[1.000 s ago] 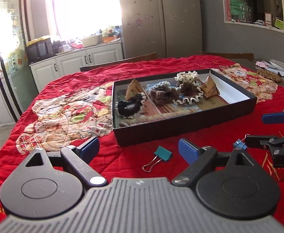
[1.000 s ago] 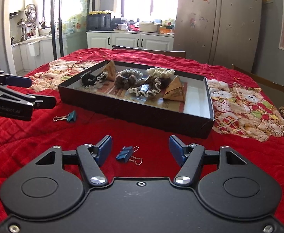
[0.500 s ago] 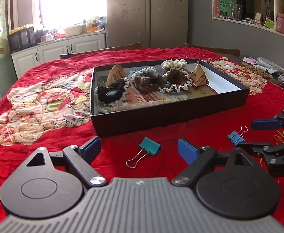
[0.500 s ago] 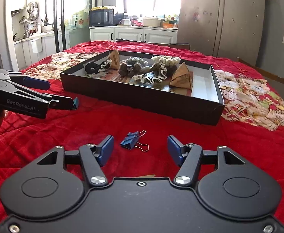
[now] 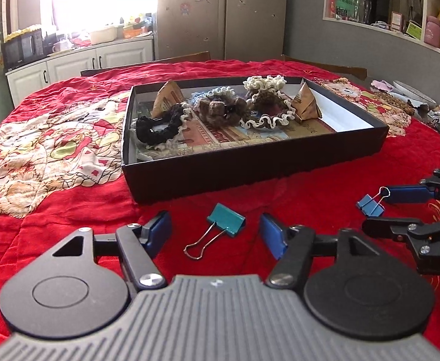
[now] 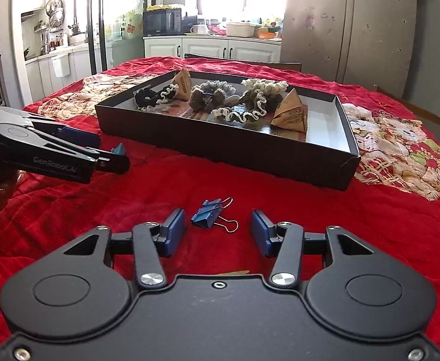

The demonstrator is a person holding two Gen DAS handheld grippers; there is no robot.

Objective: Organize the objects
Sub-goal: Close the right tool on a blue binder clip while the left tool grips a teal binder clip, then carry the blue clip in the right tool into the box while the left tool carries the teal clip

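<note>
A teal binder clip (image 5: 225, 223) lies on the red cloth between the open fingers of my left gripper (image 5: 214, 232); its tip shows in the right wrist view (image 6: 118, 149). A blue binder clip (image 6: 207, 213) lies between the open fingers of my right gripper (image 6: 218, 231); in the left wrist view it (image 5: 370, 205) sits between the right gripper's fingers (image 5: 406, 195). Behind both stands a black tray (image 5: 250, 168), also in the right wrist view (image 6: 220, 147), holding several frilly scrunchies (image 5: 220, 109) and folded paper pyramids (image 6: 292, 111).
The table is covered by a red quilted cloth (image 6: 400, 219) with patterned patches (image 5: 48, 150). Clutter and a plate (image 5: 412, 96) lie at the far right edge. Chair backs (image 5: 148, 63) stand behind the table.
Both grippers have moved forward and lower, so each clip now lies between its gripper's open fingers. The clips and tray have not moved.
</note>
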